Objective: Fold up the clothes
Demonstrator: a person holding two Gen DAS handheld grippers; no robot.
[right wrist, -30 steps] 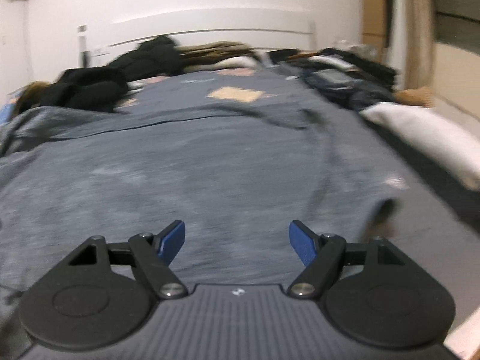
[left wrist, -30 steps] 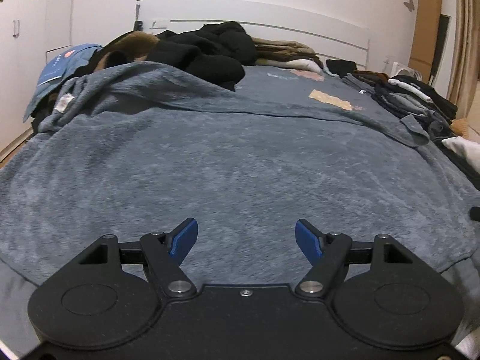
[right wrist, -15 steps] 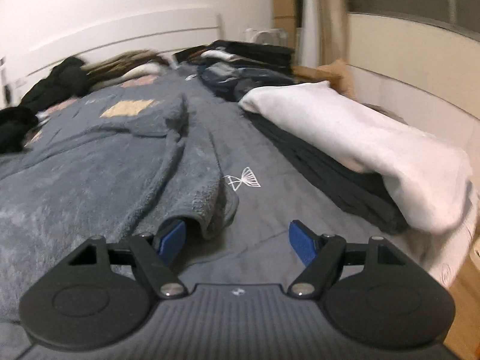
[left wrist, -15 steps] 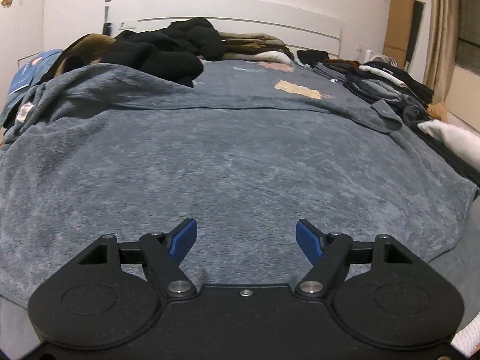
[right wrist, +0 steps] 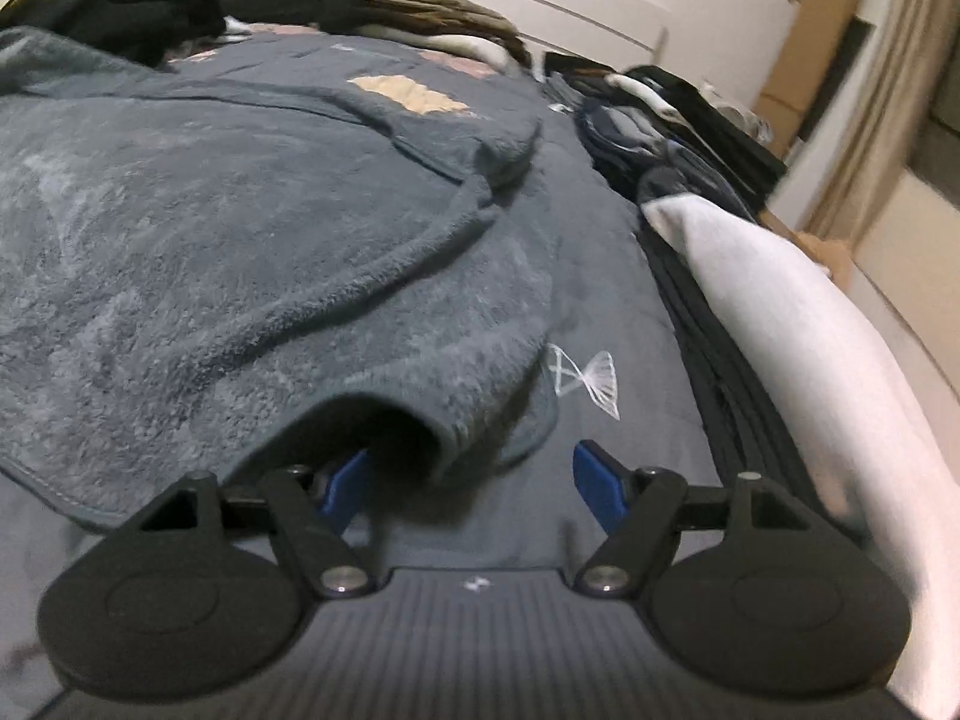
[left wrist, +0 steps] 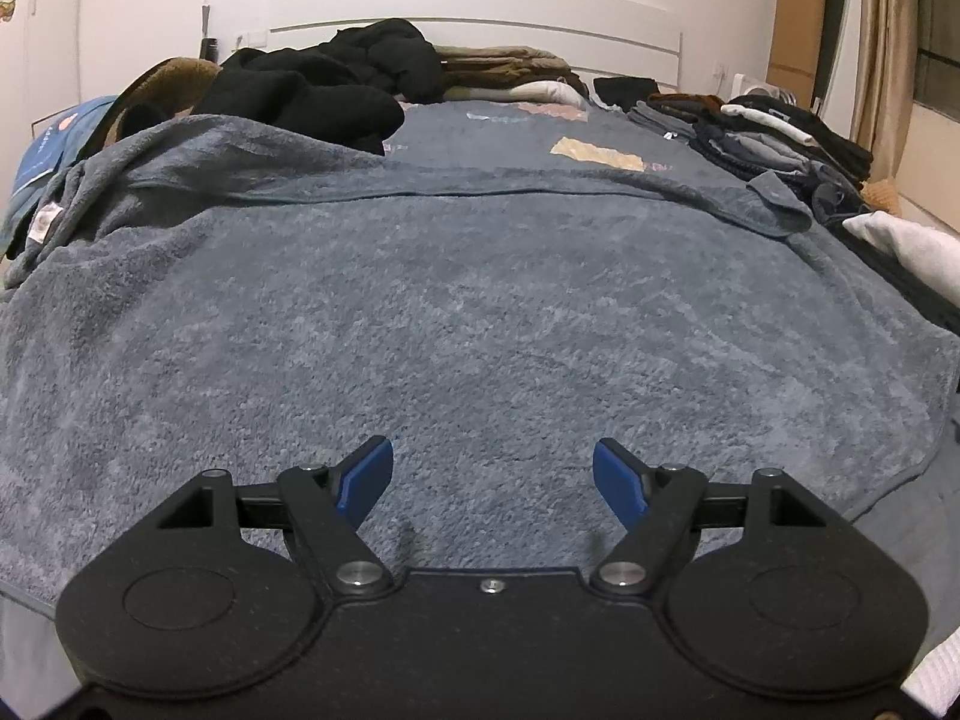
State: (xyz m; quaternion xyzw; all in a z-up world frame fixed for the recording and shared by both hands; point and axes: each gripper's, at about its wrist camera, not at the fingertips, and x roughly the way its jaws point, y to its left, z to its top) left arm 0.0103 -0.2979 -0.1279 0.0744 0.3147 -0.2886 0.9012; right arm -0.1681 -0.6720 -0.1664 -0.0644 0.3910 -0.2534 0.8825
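Left gripper (left wrist: pixel 492 474): blue fingers spread wide, nothing between them, low over the near part of the grey fleece garment (left wrist: pixel 468 312). Contact with the fabric cannot be told.

Right gripper (right wrist: pixel 468 480): fingers also wide apart, at the garment's near right corner. That corner (right wrist: pixel 420 420) is lifted into a hollow curl; the left blue finger (right wrist: pixel 345 489) sits partly under the curl, the right finger clear of it over the dark grey bed sheet (right wrist: pixel 600 276). Nothing is pinched.

The garment lies spread across the near half of the bed, pile side up, its hem close to the bed's near edge. A white label (left wrist: pixel 43 219) shows at its far left edge. A white butterfly-like print (right wrist: pixel 591 378) on the sheet lies just beside the lifted corner.

Along the bed's right edge: a white folded item (right wrist: pixel 780 324) on dark folded cloth, then a row of dark folded clothes (left wrist: pixel 774 132) farther back.

Far left corner: a loose heap of black clothing (left wrist: pixel 336 84), a brown fleece piece and a blue item beside it. No containers in view; everything lies directly on the bed.

Far end: white headboard (left wrist: pixel 480 6), folded brown and white pieces against it.
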